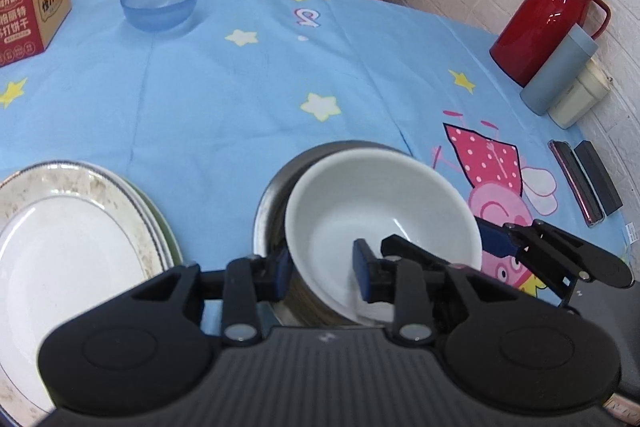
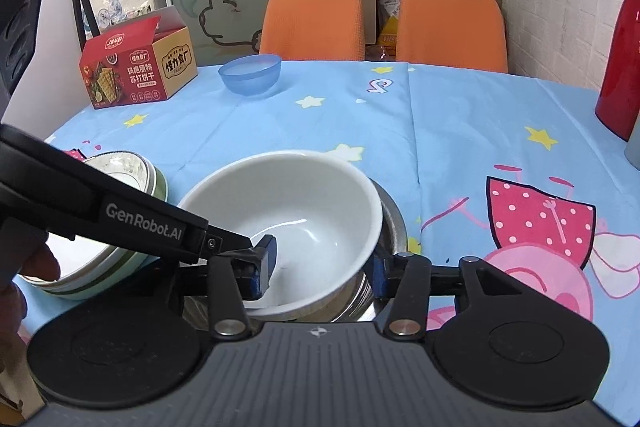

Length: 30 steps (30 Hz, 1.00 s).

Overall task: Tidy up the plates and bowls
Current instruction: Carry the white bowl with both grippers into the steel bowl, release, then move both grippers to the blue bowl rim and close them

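White bowl straddled by open left tongs and right tongs, plates beside.

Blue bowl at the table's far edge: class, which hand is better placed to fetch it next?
Probably left. The blue bowl lies far left; the left gripper sits on that side, jaws open around the rim of the white bowl.

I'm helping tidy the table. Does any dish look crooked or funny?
Yes. The white bowl sits tilted inside the metal bowl, leaning to one side rather than nested flat. The blue bowl also stands alone at the far edge, away from the plates.
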### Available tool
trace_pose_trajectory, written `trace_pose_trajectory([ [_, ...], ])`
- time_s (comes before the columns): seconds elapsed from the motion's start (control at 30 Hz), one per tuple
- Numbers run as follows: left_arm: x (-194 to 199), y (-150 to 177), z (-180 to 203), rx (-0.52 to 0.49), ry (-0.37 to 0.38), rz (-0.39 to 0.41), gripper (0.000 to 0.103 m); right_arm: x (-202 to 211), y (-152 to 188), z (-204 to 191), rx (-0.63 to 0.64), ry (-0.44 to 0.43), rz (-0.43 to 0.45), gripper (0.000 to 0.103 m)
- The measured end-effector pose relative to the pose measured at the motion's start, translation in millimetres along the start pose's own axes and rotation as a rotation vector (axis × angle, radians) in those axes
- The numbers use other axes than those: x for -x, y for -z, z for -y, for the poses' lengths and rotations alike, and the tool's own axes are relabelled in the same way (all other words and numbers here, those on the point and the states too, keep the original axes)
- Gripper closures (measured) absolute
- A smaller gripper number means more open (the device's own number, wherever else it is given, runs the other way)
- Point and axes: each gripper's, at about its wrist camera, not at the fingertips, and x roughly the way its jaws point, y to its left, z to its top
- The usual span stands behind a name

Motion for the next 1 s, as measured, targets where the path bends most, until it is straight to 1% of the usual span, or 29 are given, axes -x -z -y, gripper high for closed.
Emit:
trace_pose_trajectory([
  [0.07,4.5,-2.4,-2.9,0.008,0.028,-0.002,0.053,4.5,3.6,5.7,-0.040,-0.023,0.013,0.015],
  [0.13,12.1,-5.1,-5.0,0.012,0.056,0.007,0.044,9.5,3.3,12.2,-0.085,-0.050,0.028,0.013],
  [0.17,16.5,-6.0,-5.7,0.018,0.074,0.013,0.034,11.9,3.1,14.5,-0.100,-0.057,0.037,0.013],
  [0.2,21.2,-6.9,-5.3,0.023,0.066,0.023,0.026,15.0,3.6,16.3,-0.117,-0.057,0.049,0.012],
  [0.23,26.9,-7.7,-4.8,0.016,0.058,0.036,0.023,17.6,2.9,18.0,-0.126,-0.043,0.060,0.000],
  [0.27,32.2,-8.3,-4.5,0.005,0.064,0.050,0.020,20.7,2.7,20.3,-0.130,-0.018,0.075,0.000],
  [0.33,42.7,-10.1,-6.4,0.001,0.082,0.078,0.017,25.6,2.2,26.0,-0.141,0.002,0.098,0.000],
  [0.4,50.2,-12.3,-9.7,0.001,0.074,0.107,0.009,28.3,2.2,34.8,-0.170,0.006,0.109,0.000],
  [0.47,55.2,-14.3,-13.4,-0.003,0.046,0.136,0.008,28.4,2.1,42.0,-0.193,0.010,0.106,0.000],
  [0.57,56.5,-18.4,-23.0,0.006,0.023,0.144,0.008,26.8,1.0,45.2,-0.193,0.016,0.099,0.000],
  [0.83,55.4,-22.6,-63.1,0.063,-0.044,0.141,0.006,21.8,-15.6,37.5,-0.138,0.011,0.096,0.000],
  [1.0,58.2,-30.5,-88.0,0.094,-0.066,0.163,0.005,12.6,-29.5,27.4,-0.101,0.005,0.090,0.000],
])
